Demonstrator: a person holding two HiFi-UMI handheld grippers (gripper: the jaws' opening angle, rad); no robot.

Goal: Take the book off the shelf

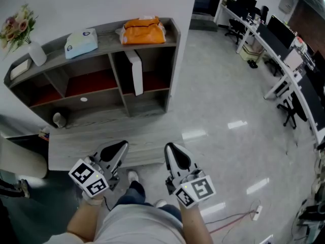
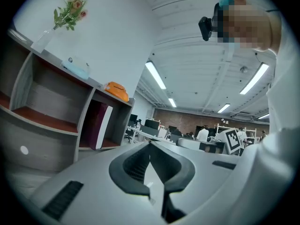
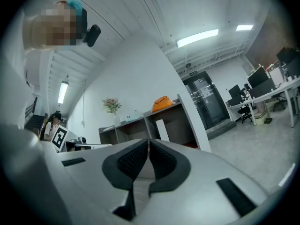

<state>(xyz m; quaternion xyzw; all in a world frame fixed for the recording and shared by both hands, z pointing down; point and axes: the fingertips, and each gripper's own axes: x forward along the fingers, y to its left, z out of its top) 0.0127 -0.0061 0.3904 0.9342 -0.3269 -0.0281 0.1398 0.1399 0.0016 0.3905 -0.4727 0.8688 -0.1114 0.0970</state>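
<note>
A white-covered book [image 1: 135, 72] stands upright in the right compartment of a grey shelf unit [image 1: 172, 60]; it also shows as the book [image 2: 105, 126] in the left gripper view and the book [image 3: 161, 130] in the right gripper view. Both grippers hover low, close to the person, well short of the shelf. My left gripper [image 1: 122, 147] is shut with nothing in it, its jaws meeting at the tips [image 2: 150, 143]. My right gripper [image 1: 169, 148] is shut and empty too, tips together [image 3: 148, 140].
On the shelf top lie an orange bag [image 1: 144, 30], a pale blue pack [image 1: 80, 41] and a vase of flowers [image 1: 23, 32]. A low grey platform [image 1: 91, 141] sits before the shelf. Desks with monitors [image 1: 277, 39] line the right side; a cable [image 1: 238, 217] lies on the floor.
</note>
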